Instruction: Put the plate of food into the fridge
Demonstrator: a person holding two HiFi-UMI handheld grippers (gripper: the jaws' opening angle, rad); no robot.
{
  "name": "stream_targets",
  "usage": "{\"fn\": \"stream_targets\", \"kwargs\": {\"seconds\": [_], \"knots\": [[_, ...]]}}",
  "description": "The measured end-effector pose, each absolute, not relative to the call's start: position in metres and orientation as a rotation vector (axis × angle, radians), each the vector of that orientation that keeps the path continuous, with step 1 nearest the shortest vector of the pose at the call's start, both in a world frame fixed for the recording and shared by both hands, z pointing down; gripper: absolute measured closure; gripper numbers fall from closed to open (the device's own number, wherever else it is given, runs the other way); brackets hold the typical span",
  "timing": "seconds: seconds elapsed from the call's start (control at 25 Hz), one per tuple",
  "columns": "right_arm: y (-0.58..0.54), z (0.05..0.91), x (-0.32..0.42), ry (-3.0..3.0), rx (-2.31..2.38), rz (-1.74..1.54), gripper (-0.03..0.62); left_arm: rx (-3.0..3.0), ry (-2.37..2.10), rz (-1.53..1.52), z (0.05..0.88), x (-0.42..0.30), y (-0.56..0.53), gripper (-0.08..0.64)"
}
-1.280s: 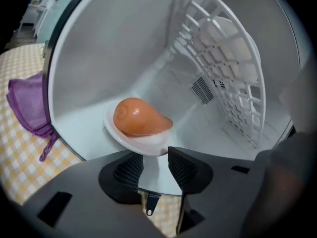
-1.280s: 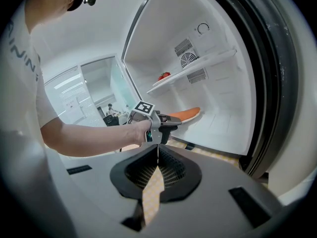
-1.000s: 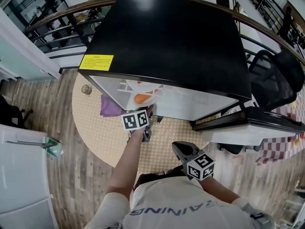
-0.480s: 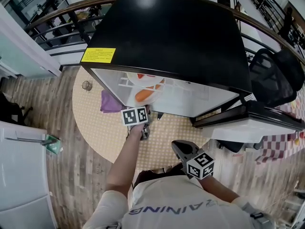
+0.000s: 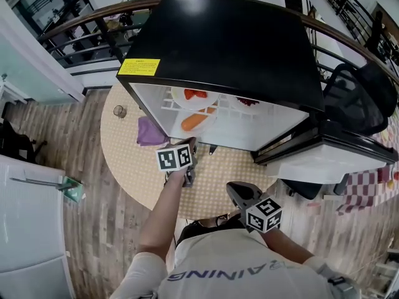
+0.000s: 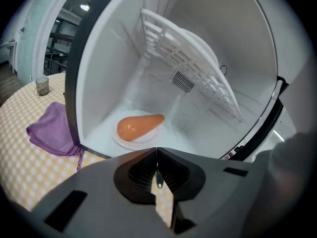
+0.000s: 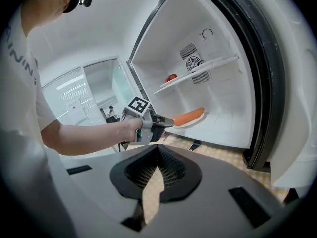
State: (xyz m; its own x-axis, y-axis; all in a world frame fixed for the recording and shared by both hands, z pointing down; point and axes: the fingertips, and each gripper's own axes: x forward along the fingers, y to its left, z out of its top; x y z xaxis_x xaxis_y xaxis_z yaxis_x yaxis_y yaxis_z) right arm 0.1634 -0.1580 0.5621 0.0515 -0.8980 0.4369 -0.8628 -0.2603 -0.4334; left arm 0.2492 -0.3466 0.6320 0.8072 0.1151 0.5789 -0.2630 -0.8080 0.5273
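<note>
- I am holding my left claw (image 6: 157, 152) with its jaws pressed together and nothing between them, its tips pointing into the open fridge (image 6: 237, 43).
- I am keeping my right claw (image 7: 158, 152) back over the table (image 7: 218, 155), jaws likewise together and empty.
- The plate (image 6: 124, 140) is lying on the fridge floor just beyond my left tips, carrying a long orange piece of food (image 6: 139, 126). I cannot tell whether the tips are touching its rim.
- I am judging the plate to be stiff, smooth and breakable, and fairly light. The food is lying loose and could roll if the plate tips.
- If I am to take it again, the near rim looks like the place to pinch, keeping the plate level.
- Further out, a white rack (image 6: 188, 58) is leaning inside the fridge, and a purple cloth (image 6: 52, 130) is lying on the table beside the fridge.
- Against a second ago: my left jaws were wide and have now come together. The plate is sitting a little deeper inside, and my right claw is staying where it was.
</note>
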Motion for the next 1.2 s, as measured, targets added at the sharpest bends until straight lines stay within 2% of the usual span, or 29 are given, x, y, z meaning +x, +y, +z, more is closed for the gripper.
{"fn": "stream_targets", "kwargs": {"seconds": [0.4, 0.76, 1.2], "knots": [[-0.159, 0.540, 0.166, 1.829, -2.293, -0.896, 0.569, 2.512, -0.148, 0.587, 0.567, 0.177, -0.335, 0.549], [-0.169, 0.528, 0.138, 1.869, -2.272, -0.840, 0.569, 2.700, -0.077, 0.377, 0.484, 0.111, -0.312, 0.551], [-0.185, 0.496, 0.124, 1.971, -2.268, -0.653, 0.570, 2.756, -0.142, 0.279, 0.450, 0.040, -0.295, 0.551]]}}
